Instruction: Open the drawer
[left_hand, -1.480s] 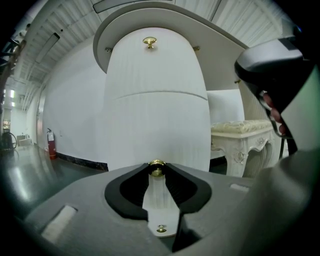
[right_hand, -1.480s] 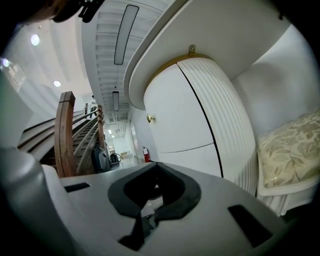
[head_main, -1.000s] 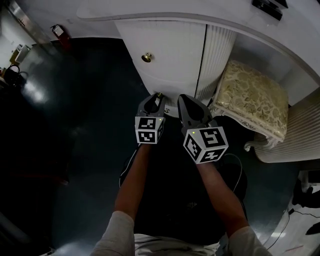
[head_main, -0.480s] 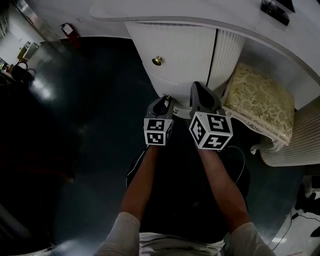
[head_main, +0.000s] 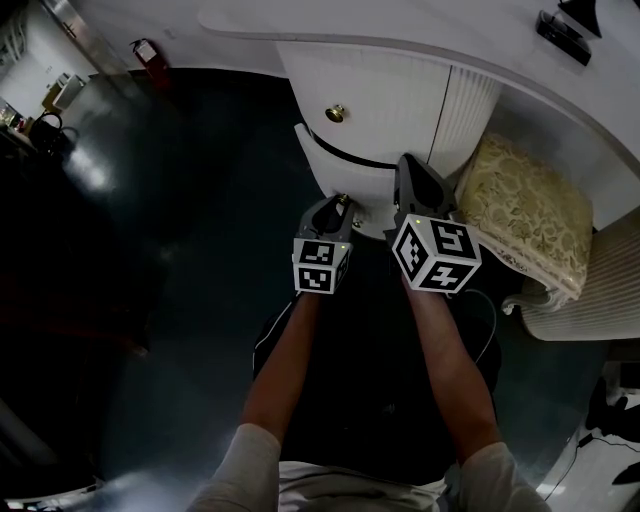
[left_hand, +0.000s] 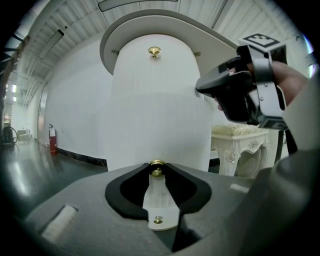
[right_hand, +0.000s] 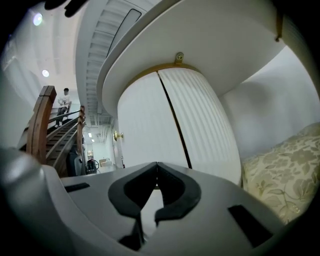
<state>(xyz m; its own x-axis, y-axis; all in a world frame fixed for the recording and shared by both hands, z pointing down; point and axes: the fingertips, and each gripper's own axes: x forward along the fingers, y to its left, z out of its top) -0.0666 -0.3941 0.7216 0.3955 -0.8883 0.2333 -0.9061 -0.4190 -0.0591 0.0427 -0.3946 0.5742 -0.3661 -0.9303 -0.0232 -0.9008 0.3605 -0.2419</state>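
Observation:
A white rounded cabinet has a brass knob on its upper front. Below it the lower drawer sticks out a little, with a dark gap along its top. My left gripper is shut on that drawer's brass knob, which sits pinched between the black pads. My right gripper hovers beside it on the right, level with the cabinet's ribbed side. In the right gripper view its jaws are shut with nothing between them.
A white stool with a floral cushion stands close on the right of the cabinet. The tabletop overhangs the cabinet. The dark glossy floor stretches left, with a fire extinguisher by the wall. A person stands on distant stairs.
A dark gap has appeared above the lower drawer front as it came out toward me with the left gripper. The right gripper rose a little beside the cabinet.

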